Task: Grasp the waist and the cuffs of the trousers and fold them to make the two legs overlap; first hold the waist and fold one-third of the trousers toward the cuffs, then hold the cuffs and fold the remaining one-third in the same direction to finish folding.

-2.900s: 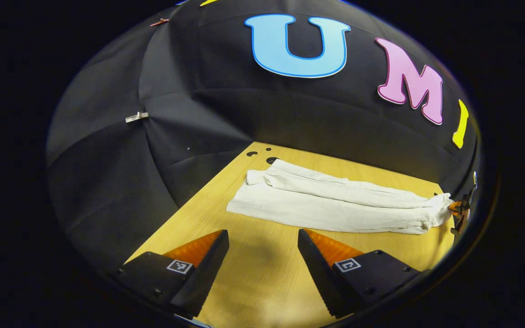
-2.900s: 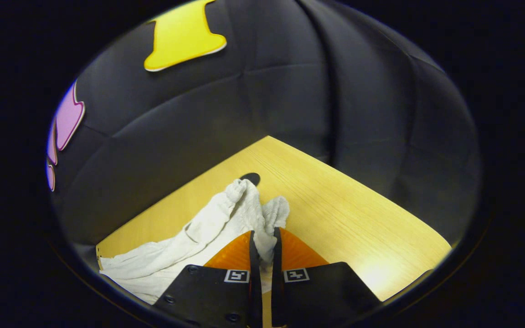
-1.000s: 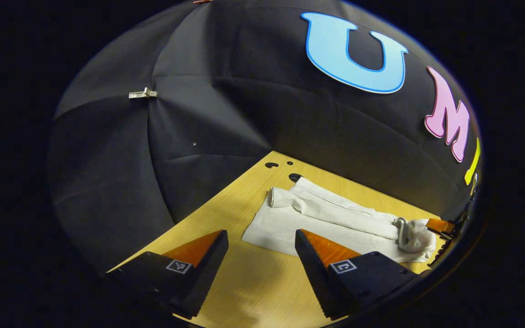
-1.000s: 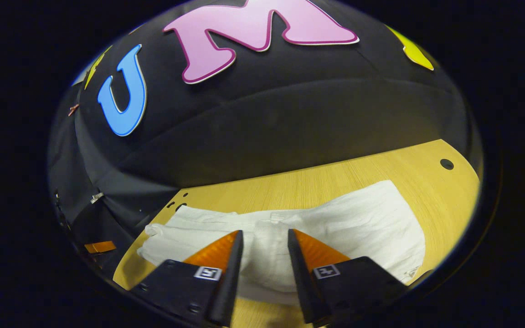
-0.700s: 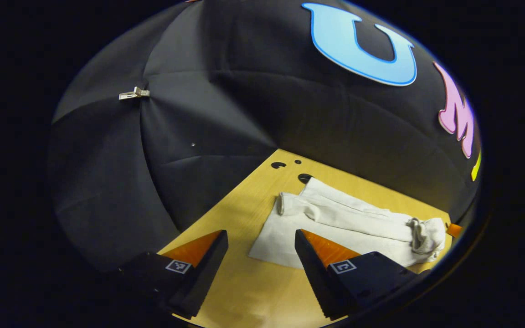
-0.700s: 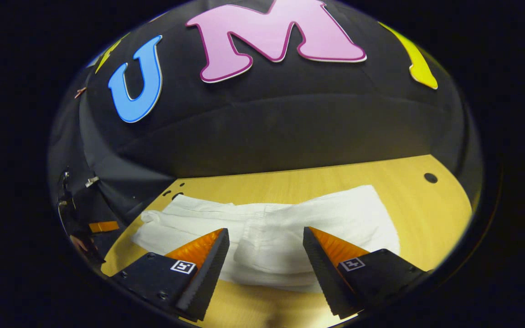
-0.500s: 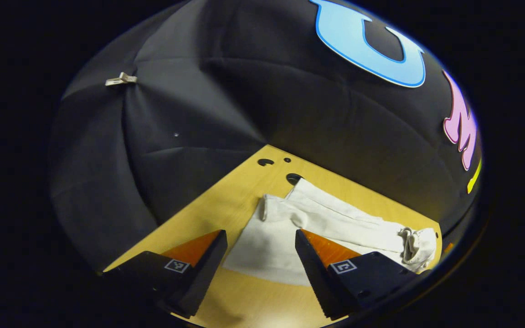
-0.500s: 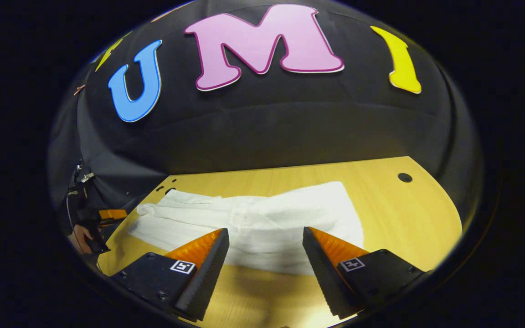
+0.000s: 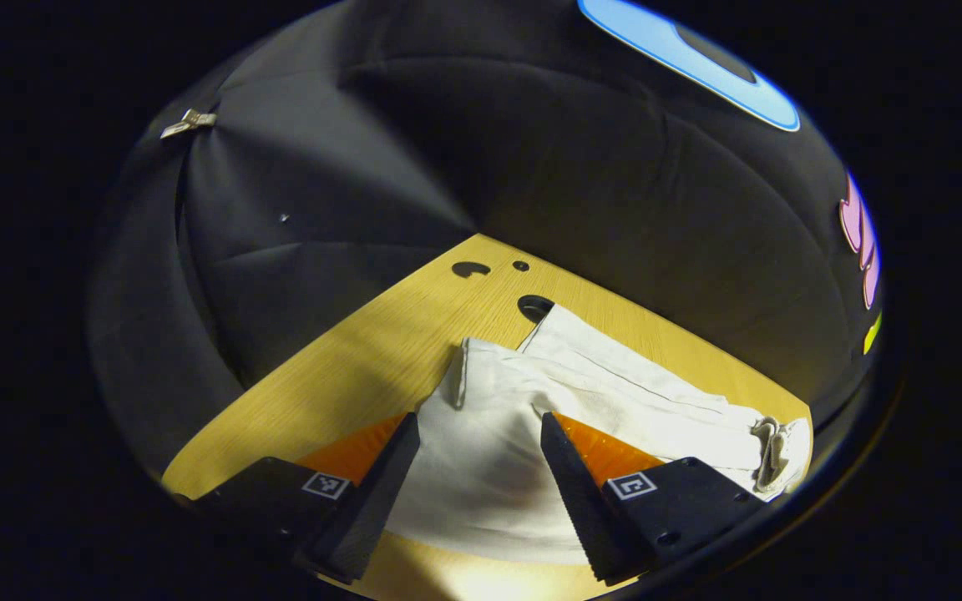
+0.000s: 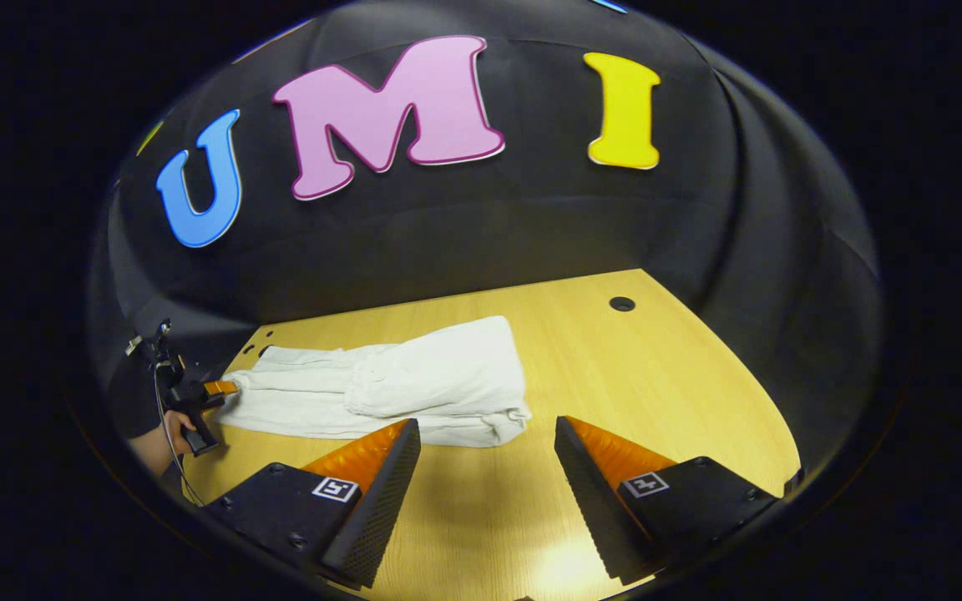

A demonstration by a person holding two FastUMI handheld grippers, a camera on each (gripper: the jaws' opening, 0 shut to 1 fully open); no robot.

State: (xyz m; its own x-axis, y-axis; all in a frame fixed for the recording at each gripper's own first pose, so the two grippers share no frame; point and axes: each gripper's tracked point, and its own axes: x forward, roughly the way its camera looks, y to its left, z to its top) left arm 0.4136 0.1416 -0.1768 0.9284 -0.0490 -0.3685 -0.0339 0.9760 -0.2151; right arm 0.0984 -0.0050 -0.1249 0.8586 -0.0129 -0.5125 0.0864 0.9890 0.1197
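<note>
The left tool (image 9: 479, 467) is hanging low over the cuff end of the white trousers (image 9: 581, 392), its two fingers spread wide with the near cuff lying in the gap between them, nothing yet pinched. From the right gripper view the same left tool (image 10: 218, 389) is showing far off at the cuff end, with a hand (image 10: 165, 434) gripping its handle. The right tool (image 10: 487, 480) is sitting released as well, fingers parted over bare wood, just short of the doubled end of the trousers and touching no cloth. The trousers are lying lengthwise along the back half of the light wooden table (image 10: 665, 392), the two legs stacked one on the other and the waist part already turned over onto the middle, forming a thicker pad with a rounded fold edge (image 10: 481, 421) nearest the right tool. The cuffs (image 9: 481, 371) are stretching flat toward the table's round holes (image 9: 535, 305). By my reading the waist fold is done and the cuff fold is just being set up. The next move would call for the left tool to close on both cuff layers together, lift them clear, and carry them over onto the folded pad, keeping the edges square so the stacked legs are not dragged apart.
</note>
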